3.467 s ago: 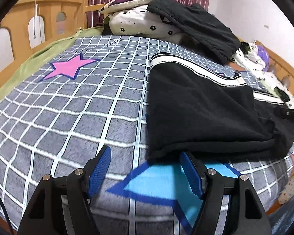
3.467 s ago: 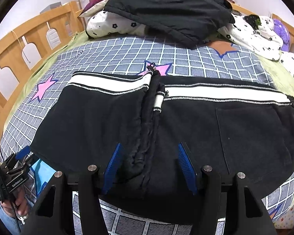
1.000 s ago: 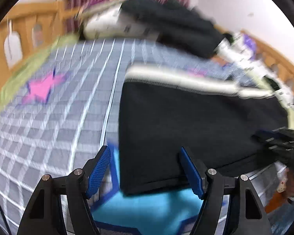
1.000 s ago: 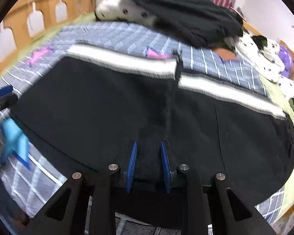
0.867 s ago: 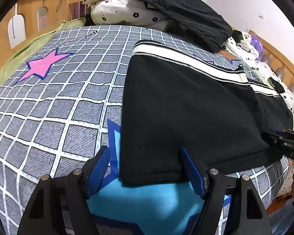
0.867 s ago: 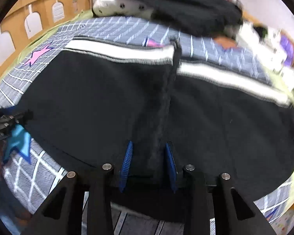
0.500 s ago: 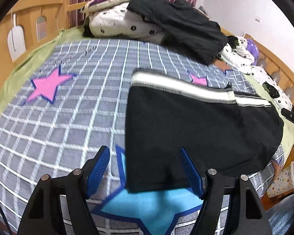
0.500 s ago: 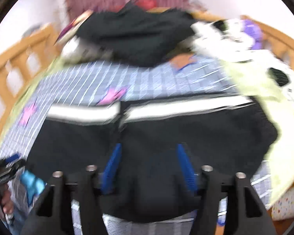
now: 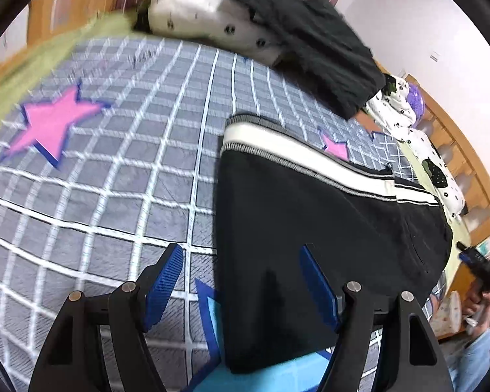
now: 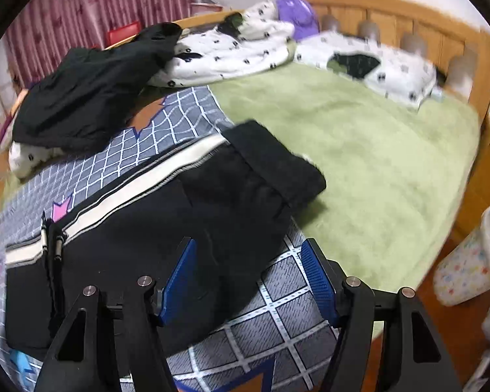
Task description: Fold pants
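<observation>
Right gripper (image 10: 250,281) released pants (image 10: 166,225) — jaws spread

Your right gripper (image 10: 248,281) has let go of the pants (image 10: 166,225) and now stands open, swung over toward their waistband end. Your left gripper (image 9: 241,287) has shifted slightly over the pants' hem.

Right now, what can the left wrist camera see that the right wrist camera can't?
Only the left view shows the big pink star and the left gripper, jaws open. Only the right view shows the green blanket, the spotted cup on the floor and the right gripper, also open. Both show the black pants with the white stripe, the checked blanket and the dark clothes pile.
</observation>
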Available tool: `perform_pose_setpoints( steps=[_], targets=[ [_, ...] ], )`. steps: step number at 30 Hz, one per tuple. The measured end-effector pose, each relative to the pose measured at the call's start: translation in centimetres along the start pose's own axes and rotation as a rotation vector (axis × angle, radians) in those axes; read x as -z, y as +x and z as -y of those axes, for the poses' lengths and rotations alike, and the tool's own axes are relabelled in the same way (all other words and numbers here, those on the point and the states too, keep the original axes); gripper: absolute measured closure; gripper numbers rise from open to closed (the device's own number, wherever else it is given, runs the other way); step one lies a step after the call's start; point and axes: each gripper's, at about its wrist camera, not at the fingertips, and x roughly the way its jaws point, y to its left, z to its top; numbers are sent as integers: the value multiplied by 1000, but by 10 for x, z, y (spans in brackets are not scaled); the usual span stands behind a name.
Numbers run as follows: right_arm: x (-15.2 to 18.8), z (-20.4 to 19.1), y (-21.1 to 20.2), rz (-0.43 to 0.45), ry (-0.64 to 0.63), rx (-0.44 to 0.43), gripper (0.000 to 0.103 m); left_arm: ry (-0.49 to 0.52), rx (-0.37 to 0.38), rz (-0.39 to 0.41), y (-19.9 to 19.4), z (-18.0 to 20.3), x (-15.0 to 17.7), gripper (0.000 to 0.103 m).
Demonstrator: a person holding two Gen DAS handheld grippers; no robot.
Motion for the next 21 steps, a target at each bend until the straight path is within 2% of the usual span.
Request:
perform_pose_setpoints(
  steps=[4, 9, 14, 16, 18, 19, 21],
  targets=[
    [1, 10, 39, -78, 43, -42, 38, -26, -19, -30, 27, -10, -8, 32],
    [1, 3, 71, -101, 45, -47, 45, -17, 4, -70, 49, -15, -23, 32],
    [-3, 11, 90, -86, 152, -95, 45, -12, 87, -87, 64, -16, -36, 35],
    [-6, 9, 92, -73, 146, -82, 52, -17, 95, -88, 68, -15, -39, 44],
    [-8, 4, 90, -55, 134, -57, 63, -14, 113, -92, 72, -10, -40, 65],
    [-9, 0, 87, -40, 115, -39, 71, -7, 113, -97, 73, -6, -40, 70],
    [-13, -7, 79, 5, 93, -12, 81, 28, 82, -71, 70, 2, -38, 92]
  ],
)
